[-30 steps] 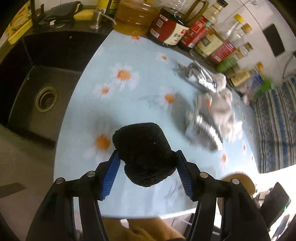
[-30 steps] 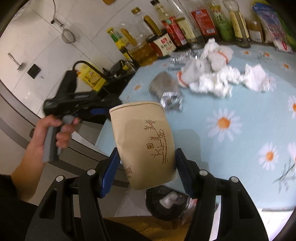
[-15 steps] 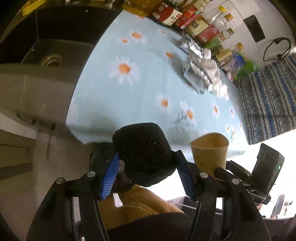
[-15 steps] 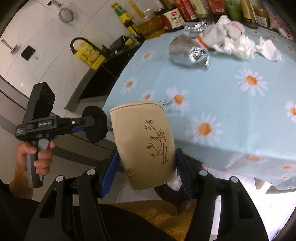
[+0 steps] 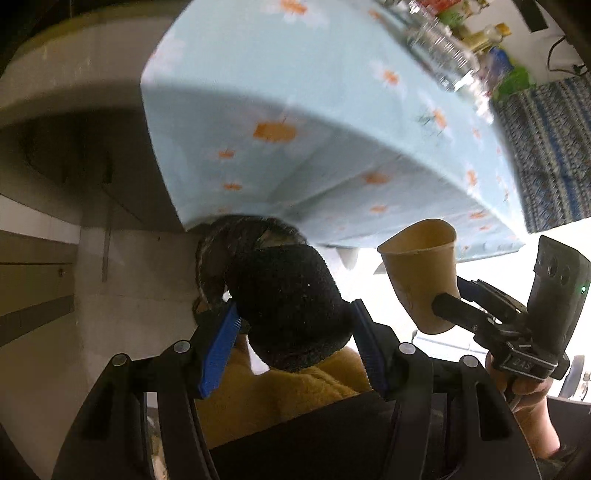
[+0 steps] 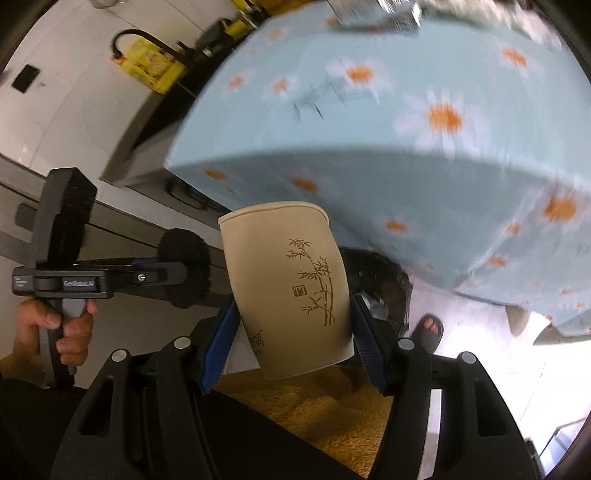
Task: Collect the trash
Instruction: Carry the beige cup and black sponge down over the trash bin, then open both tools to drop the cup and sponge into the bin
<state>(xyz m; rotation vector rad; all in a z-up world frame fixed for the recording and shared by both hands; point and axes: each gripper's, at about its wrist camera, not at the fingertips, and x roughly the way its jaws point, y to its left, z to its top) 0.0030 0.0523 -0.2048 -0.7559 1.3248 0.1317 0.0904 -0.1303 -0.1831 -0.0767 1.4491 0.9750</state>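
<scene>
My left gripper (image 5: 291, 325) is shut on a black foam sponge (image 5: 288, 306); it also shows in the right wrist view (image 6: 184, 273). My right gripper (image 6: 291, 321) is shut on a tan paper cup (image 6: 288, 280) with a bamboo print; the cup also shows at the right of the left wrist view (image 5: 421, 277). Both are held below the table's front edge, above a black-bagged trash bin (image 5: 221, 254), which is partly hidden behind the cup in the right wrist view (image 6: 384, 284).
The table with the blue daisy cloth (image 5: 295, 110) hangs over the bin. Foil trash (image 6: 373, 14) and bottles (image 5: 480, 37) lie blurred at its far side. A grey counter (image 6: 140, 122) stands to the left. My sandalled foot (image 6: 428, 328) is on the floor.
Both grippers have dropped from above the table to below its front edge, still holding the sponge and the cup. The trash bin has come into view beneath them.
</scene>
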